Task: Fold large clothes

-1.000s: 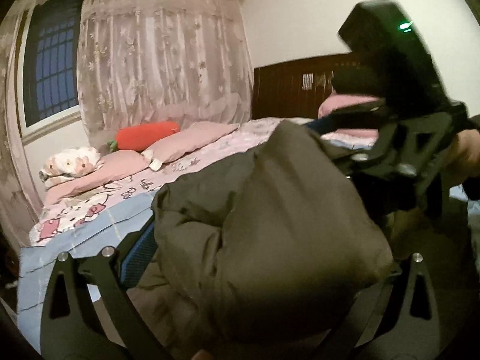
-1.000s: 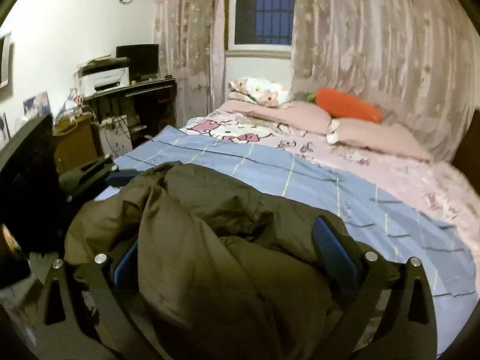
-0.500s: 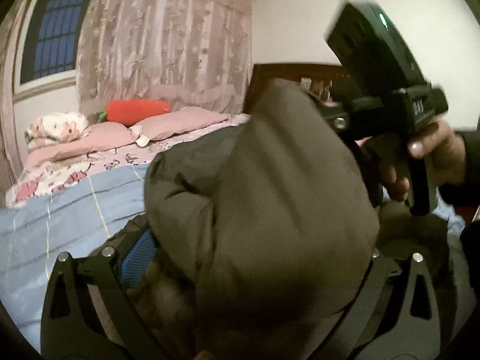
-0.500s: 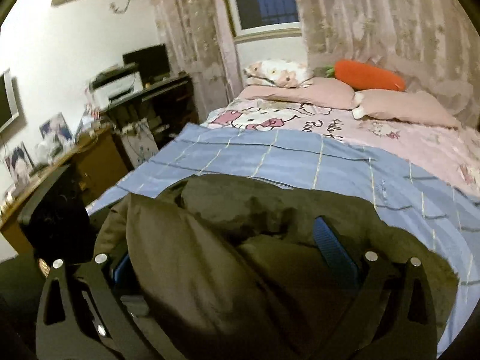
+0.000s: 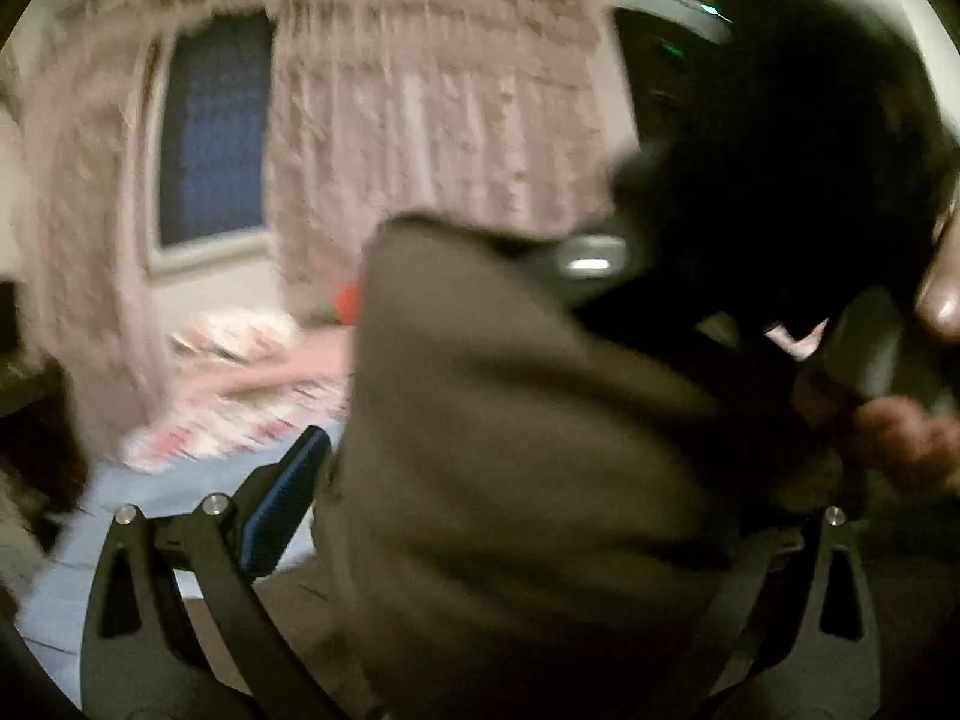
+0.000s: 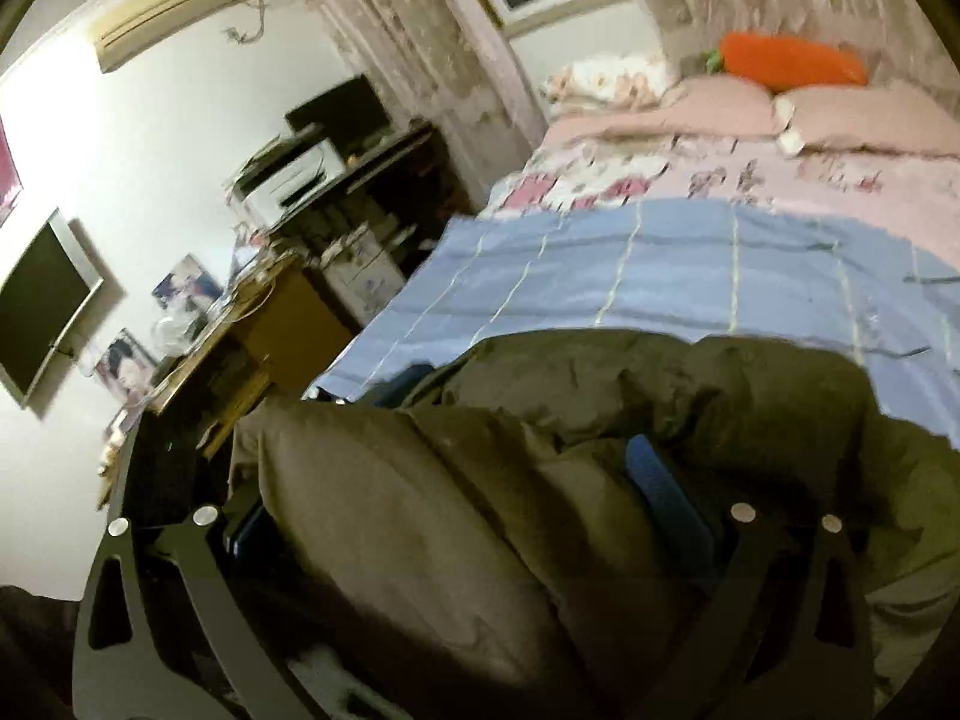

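Note:
A bulky olive-brown jacket [image 5: 528, 468] fills the space between the fingers of my left gripper [image 5: 480, 492], which is shut on a thick fold of it and holds it raised. The same jacket [image 6: 456, 528] bulges between the fingers of my right gripper [image 6: 474, 498], shut on another fold, with the rest of it draped over the near end of the bed [image 6: 660, 276]. In the left wrist view the right gripper's black body [image 5: 780, 180] and the hand holding it stand close at the upper right. The view is blurred by motion.
The bed has a blue checked sheet, a pink quilt, pink pillows [image 6: 852, 120] and an orange carrot cushion [image 6: 792, 60] at its head. A desk with a printer [image 6: 294, 174], a monitor and framed photos stand left of the bed. Lace curtains [image 5: 432, 144] and a window [image 5: 210, 132] lie behind.
Both grippers have lifted and swung with the jacket still held. The left view has turned toward the window and the right gripper has come closer to it. The right view has tilted.

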A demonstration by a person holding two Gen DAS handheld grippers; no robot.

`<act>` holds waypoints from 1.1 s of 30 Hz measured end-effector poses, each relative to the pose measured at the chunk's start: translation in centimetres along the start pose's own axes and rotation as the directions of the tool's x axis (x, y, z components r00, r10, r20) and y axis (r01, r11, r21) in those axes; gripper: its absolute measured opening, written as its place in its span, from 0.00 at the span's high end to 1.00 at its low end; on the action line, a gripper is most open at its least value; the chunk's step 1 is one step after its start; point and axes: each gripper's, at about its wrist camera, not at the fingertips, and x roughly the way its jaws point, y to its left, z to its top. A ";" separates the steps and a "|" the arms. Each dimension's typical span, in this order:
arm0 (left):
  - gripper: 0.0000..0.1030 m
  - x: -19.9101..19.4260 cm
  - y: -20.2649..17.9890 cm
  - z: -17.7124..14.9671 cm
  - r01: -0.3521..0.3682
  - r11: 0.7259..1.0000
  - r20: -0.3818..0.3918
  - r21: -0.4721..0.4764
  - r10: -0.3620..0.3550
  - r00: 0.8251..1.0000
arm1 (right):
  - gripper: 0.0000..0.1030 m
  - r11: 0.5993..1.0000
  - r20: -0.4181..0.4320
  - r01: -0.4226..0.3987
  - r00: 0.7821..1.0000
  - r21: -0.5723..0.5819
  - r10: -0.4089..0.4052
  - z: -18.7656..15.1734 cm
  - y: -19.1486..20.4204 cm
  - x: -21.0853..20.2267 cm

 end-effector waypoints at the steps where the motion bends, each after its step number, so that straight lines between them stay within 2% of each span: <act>1: 0.02 -0.5 -1.2 0.2 -0.053 0.997 0.040 0.057 0.051 0.998 | 0.01 1.000 -0.019 -0.007 1.000 -0.006 0.007 0.4 0.1 0.1; 5: 0.02 -1.8 -4.3 0.3 -0.195 0.961 0.151 0.195 0.167 0.974 | 0.01 0.997 -0.117 0.019 0.993 -0.081 -0.029 2.0 1.0 0.8; 7: 0.03 -2.2 -4.7 0.2 -0.239 0.949 0.186 0.206 0.201 0.962 | 0.01 0.989 -0.120 0.061 0.990 -0.135 -0.078 2.5 1.6 1.1; 8: 0.04 -2.5 -4.9 0.2 -0.282 0.938 0.207 0.199 0.241 0.948 | 0.01 0.987 -0.117 0.093 0.987 -0.134 -0.109 3.1 1.8 1.2; 9: 0.02 -2.9 -5.3 0.2 -0.259 0.942 0.232 0.212 0.209 0.950 | 0.01 0.988 -0.121 0.094 0.987 -0.124 -0.109 3.3 1.8 1.4; 10: 0.02 -3.5 -6.0 0.1 -0.268 0.938 0.257 0.218 0.209 0.943 | 0.01 0.989 -0.114 0.101 0.987 -0.104 -0.112 3.8 1.7 1.4; 11: 0.02 -4.0 -7.6 -0.2 -0.260 0.926 0.282 0.275 0.181 0.942 | 0.02 0.990 -0.111 0.111 0.987 -0.092 -0.121 4.2 1.5 1.5; 12: 0.02 -4.6 -9.4 -1.0 -0.206 0.909 0.302 0.361 0.095 0.949 | 0.02 0.986 -0.104 0.146 0.983 -0.075 -0.153 4.9 1.1 1.5; 13: 0.02 -5.5 -11.6 -2.1 -0.142 0.876 0.316 0.461 -0.013 0.949 | 0.03 0.984 -0.099 0.164 0.980 -0.067 -0.170 5.3 0.8 1.6; 14: 0.02 -5.9 -13.0 -2.8 -0.130 0.852 0.319 0.508 -0.045 0.947 | 0.03 0.980 -0.104 0.187 0.976 -0.065 -0.193 5.9 0.3 2.0; 15: 0.02 -6.3 -14.3 -3.3 -0.093 0.837 0.294 0.540 -0.084 0.952 | 0.03 0.977 -0.120 0.204 0.970 -0.059 -0.210 6.2 -0.3 2.4; 16: 0.02 -6.6 -14.8 -3.6 -0.054 0.840 0.264 0.540 -0.109 0.958 | 0.03 0.974 -0.140 0.220 0.964 -0.054 -0.225 6.4 -0.8 2.7; 17: 0.02 -6.9 -14.9 -3.6 -0.026 0.857 0.229 0.514 -0.108 0.968 | 0.03 0.969 -0.160 0.240 0.956 -0.060 -0.246 6.3 -1.2 2.7; 19: 0.02 -7.8 -14.0 -2.9 -0.031 0.892 0.209 0.451 -0.072 0.975 | 0.02 0.965 -0.179 0.244 0.949 -0.100 -0.259 5.7 -1.3 2.1; 20: 0.02 -8.8 -12.6 -2.2 -0.053 0.922 0.202 0.384 -0.028 0.979 | 0.01 0.964 -0.206 0.235 0.944 -0.127 -0.258 4.7 -1.4 1.3; 22: 0.02 -10.3 -10.4 -1.2 -0.080 0.954 0.169 0.288 0.032 0.985 | 0.01 0.965 -0.256 0.223 0.933 -0.140 -0.253 2.6 -2.1 -0.1; 24: 0.02 -13.1 -6.7 0.2 -0.103 0.987 0.121 0.123 0.089 0.989 | 0.01 0.972 -0.323 0.208 0.918 -0.106 -0.232 -1.0 -3.6 -2.5; 25: 0.02 -14.4 -5.7 0.9 -0.112 0.991 0.116 0.074 0.103 0.988 | 0.01 0.976 -0.342 0.201 0.914 -0.083 -0.218 -2.7 -4.3 -3.8; 26: 0.02 -15.8 -3.9 1.8 -0.135 0.991 0.121 0.027 0.130 0.984 | 0.01 0.976 -0.324 0.208 0.921 -0.062 -0.217 -4.9 -5.0 -6.0; 28: 0.02 -16.4 -1.8 3.7 -0.165 0.986 0.104 -0.004 0.164 0.981 | 0.01 0.956 -0.221 0.293 0.931 -0.027 -0.292 -7.2 -5.6 -9.3; 29: 0.02 -15.2 0.1 5.3 -0.203 0.978 0.050 -0.044 0.205 0.977 | 0.01 0.933 -0.146 0.361 0.923 0.010 -0.355 -8.4 -6.0 -11.1; 30: 0.02 -14.0 1.3 6.3 -0.225 0.971 -0.001 -0.081 0.226 0.974 | 0.01 0.911 -0.094 0.410 0.909 0.038 -0.405 -9.3 -6.0 -12.2; 32: 0.02 -10.6 4.2 7.6 -0.223 0.960 -0.127 -0.167 0.203 0.971 | 0.01 0.881 -0.037 0.472 0.881 0.021 -0.471 -10.5 -5.3 -12.7; 33: 0.02 -8.7 5.5 7.6 -0.247 0.948 -0.172 -0.202 0.214 0.961 | 0.01 0.841 0.004 0.539 0.842 -0.033 -0.539 -11.5 -4.3 -12.6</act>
